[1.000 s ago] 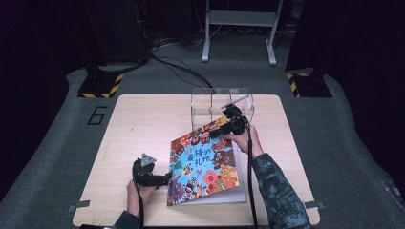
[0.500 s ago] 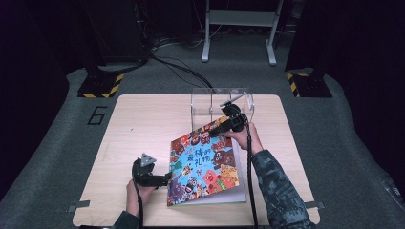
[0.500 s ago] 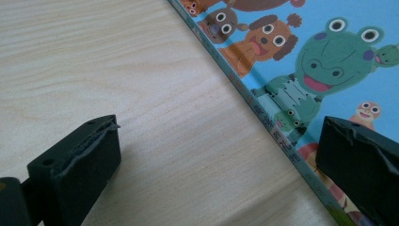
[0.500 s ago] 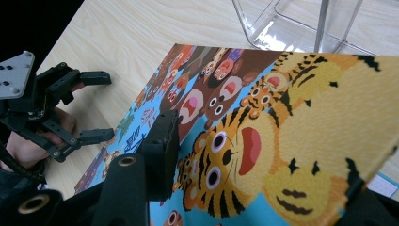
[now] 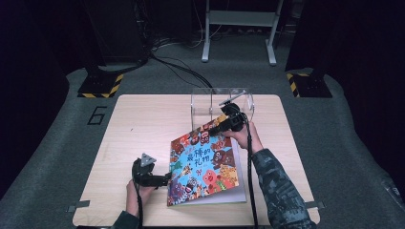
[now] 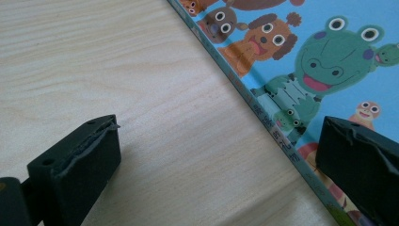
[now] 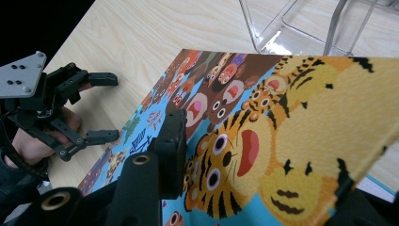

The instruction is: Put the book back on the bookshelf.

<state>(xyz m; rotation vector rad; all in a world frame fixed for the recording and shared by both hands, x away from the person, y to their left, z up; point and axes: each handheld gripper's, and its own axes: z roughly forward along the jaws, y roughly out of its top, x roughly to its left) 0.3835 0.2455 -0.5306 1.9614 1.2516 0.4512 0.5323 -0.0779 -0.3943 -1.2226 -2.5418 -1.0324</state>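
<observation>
High view first: on your left, your left gripper (image 5: 165, 179) rests low on the tabletop (image 5: 143, 124) with its jaws spread wide. Nothing is between them; the left gripper view shows one jaw over bare wood and the other over the picture book (image 6: 329, 56), so the spine edge runs through the gap untouched.

Moving right, the picture book (image 5: 205, 162) lies near the front of the tabletop, its near edge flat on the wood and its far corner raised. Your right gripper (image 5: 212, 130) has that raised corner: the right gripper view shows the cover (image 7: 282, 141) clamped between the jaws, with the tiger face just beyond the black pad. The jaws have just been closing on it, and they now press on the cover.

Behind the lifted corner stands the clear holder (image 5: 222, 102), a transparent open-fronted stand near the far edge of the tabletop. You can see straight through its walls, and nothing is in it; the book's corner is just in front of it.

Against the earlier pictures, the book sits in the same spot, and both your hands have stayed put. Your right gripper has shifted slightly lower on the corner, and the left one's spread looks unchanged.
</observation>
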